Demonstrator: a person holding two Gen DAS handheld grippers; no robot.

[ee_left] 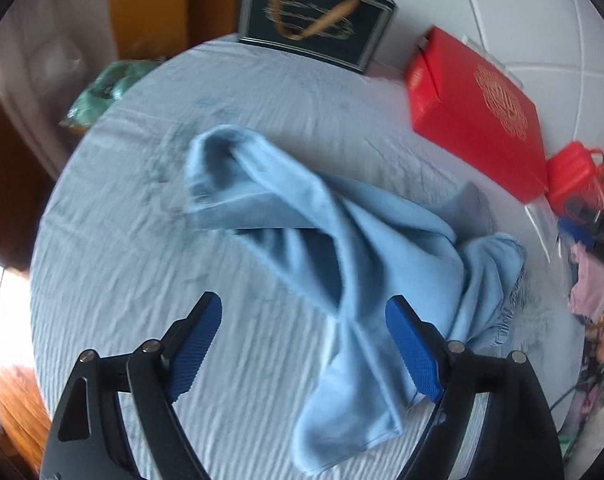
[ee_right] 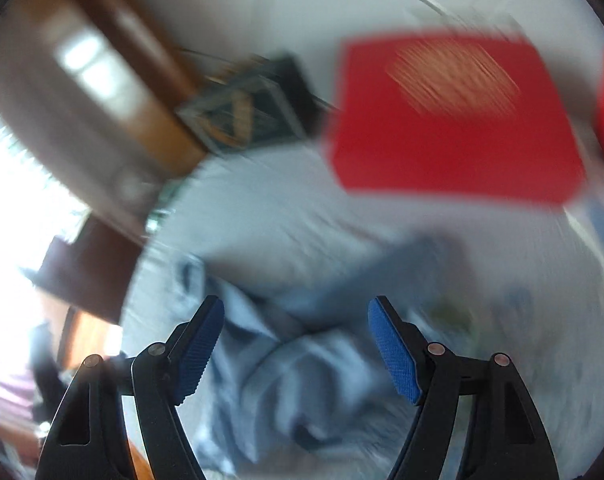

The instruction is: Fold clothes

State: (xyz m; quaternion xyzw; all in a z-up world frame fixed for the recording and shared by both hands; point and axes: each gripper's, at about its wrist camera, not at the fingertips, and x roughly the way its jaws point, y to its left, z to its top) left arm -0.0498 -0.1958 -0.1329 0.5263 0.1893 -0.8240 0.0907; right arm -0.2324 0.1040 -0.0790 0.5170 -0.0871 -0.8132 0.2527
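Note:
A light blue garment [ee_left: 341, 240] lies crumpled and twisted on a bed with a pale blue sheet [ee_left: 142, 240]. My left gripper [ee_left: 303, 312] is open above it, with one strip of the cloth running down between the blue pads [ee_left: 411, 348]. The right wrist view is badly motion-blurred. It shows the same blue garment [ee_right: 294, 368] bunched below my right gripper [ee_right: 296, 316], which is open and holds nothing.
A red box [ee_left: 477, 116] and a dark gift bag with gold handles [ee_left: 317, 20] stand at the head of the bed; the red box also shows in the right wrist view [ee_right: 453, 120]. A green bundle [ee_left: 102, 92] lies at the left edge, red and mixed clutter [ee_left: 581, 184] at the right.

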